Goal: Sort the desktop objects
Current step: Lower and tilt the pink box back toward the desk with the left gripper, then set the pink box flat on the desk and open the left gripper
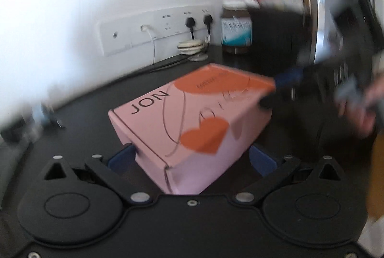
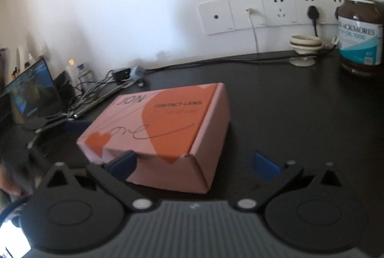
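Centre frame, both views: pink box (image 1: 192, 123) lies on black desk (image 1: 84, 118). Left gripper (image 1: 192, 159) spread wide, 2 blue fingers (image 1: 120, 158) flanking the box's near corner. Right gripper (image 2: 194, 163) also spread, box's near end between its fingers; contact unclear. Brown bottle (image 2: 360, 32) upper right

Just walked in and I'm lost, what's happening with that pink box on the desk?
A person with a gripper in each hand is working on the pink box that lies on the black desk. The left gripper has its open fingers on either side of one end of the box. The right gripper is open at another corner, one finger against the box. Whether the box is lifted is unclear. A brown supplement bottle stands by the wall sockets.
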